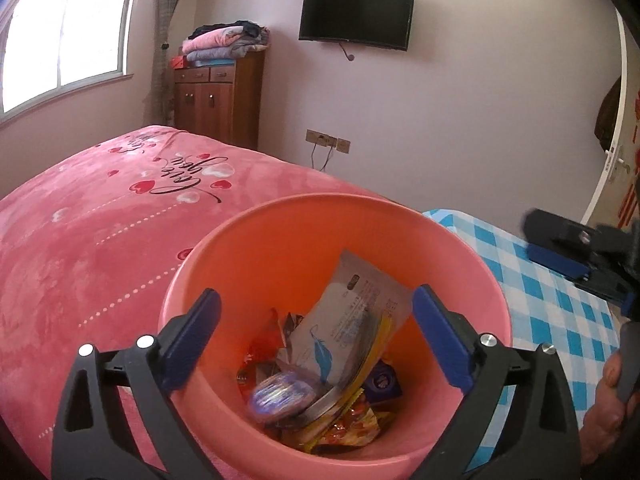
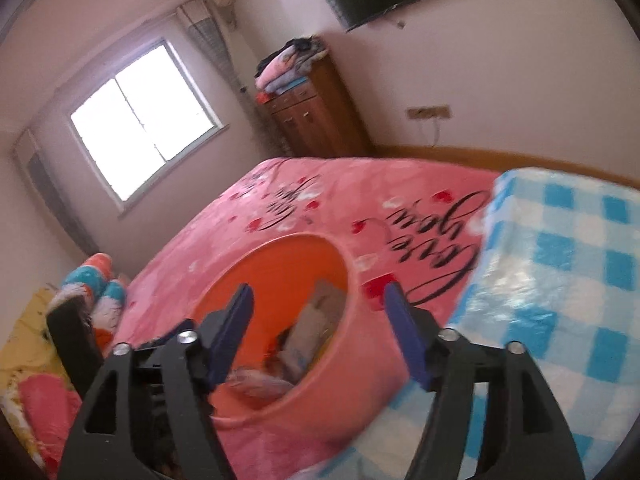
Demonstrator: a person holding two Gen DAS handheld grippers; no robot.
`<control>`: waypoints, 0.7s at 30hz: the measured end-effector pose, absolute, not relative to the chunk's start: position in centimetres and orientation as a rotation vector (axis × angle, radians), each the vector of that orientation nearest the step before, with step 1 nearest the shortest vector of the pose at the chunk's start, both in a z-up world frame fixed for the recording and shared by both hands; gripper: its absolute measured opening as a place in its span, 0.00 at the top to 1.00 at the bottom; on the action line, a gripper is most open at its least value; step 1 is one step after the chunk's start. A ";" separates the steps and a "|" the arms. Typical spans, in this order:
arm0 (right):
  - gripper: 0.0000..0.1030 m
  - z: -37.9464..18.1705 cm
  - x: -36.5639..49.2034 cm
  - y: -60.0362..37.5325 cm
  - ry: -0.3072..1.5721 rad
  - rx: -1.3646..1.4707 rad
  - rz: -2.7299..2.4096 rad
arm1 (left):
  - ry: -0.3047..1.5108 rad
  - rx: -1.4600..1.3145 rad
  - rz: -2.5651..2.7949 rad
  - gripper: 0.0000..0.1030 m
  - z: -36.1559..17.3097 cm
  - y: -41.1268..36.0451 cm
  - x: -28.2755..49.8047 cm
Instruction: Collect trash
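Left gripper fills the bottom of its wrist view: black frame, blue pads, jaws spread wide with nothing between the pads. Directly beyond them sits the round salmon-pink plastic bucket, its mouth framed by both fingers, left pad at about 9 o'clock of the opening, right pad at 3 o'clock. Neither pad touches the rim as far as I can tell.

Trash is inside the bucket: a grey-white paper pouch with a blue feather print leans upright against the far-right wall, a round blurred blue-purple foil packet lies at 6 o'clock on the heap, orange-yellow wrappers beneath, a small dark-blue packet at 4 o'clock.

Right gripper, same build, jaws also released and empty. In its view the bucket lies between and just past the pads, shifted toward the left finger; picture is motion-blurred, contents only partly readable. From the left wrist view, the right gripper shows at 3 o'clock, beside the bucket, over a blue-and-white checked cloth.

Bucket rests on a pink fleece bedspread with hearts and black script. Wooden cabinet with folded clothes on top at 11 o'clock, wall-mounted black TV at 12.
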State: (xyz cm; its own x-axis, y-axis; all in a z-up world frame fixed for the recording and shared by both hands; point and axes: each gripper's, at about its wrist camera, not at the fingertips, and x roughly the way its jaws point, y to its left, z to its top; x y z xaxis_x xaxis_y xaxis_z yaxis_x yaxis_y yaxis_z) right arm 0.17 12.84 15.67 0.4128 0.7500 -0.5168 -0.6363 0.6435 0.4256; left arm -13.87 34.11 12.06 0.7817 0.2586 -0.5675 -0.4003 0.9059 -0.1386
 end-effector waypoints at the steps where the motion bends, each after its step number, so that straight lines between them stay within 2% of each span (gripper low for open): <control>1: 0.25 15.7 0.0 12.4 0.726 0.161 0.858 | 0.568 -0.257 0.360 0.06 12.2 33.9 -13.9; 8: 0.15 15.8 -1.8 8.4 0.618 0.047 0.679 | 0.531 -0.206 0.361 0.05 13.2 30.8 -13.6; 21: 0.14 15.6 -3.7 0.4 0.541 0.003 0.438 | 0.508 -0.143 0.218 0.04 14.5 22.1 -11.6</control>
State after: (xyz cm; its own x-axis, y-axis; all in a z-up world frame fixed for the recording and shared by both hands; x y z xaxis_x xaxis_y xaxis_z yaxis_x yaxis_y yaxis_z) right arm -3.75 0.44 15.60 0.7671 0.4047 -0.4978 -0.4029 0.9077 0.1171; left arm -11.56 22.08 14.48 0.8514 0.1714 -0.4957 -0.2419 0.9669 -0.0812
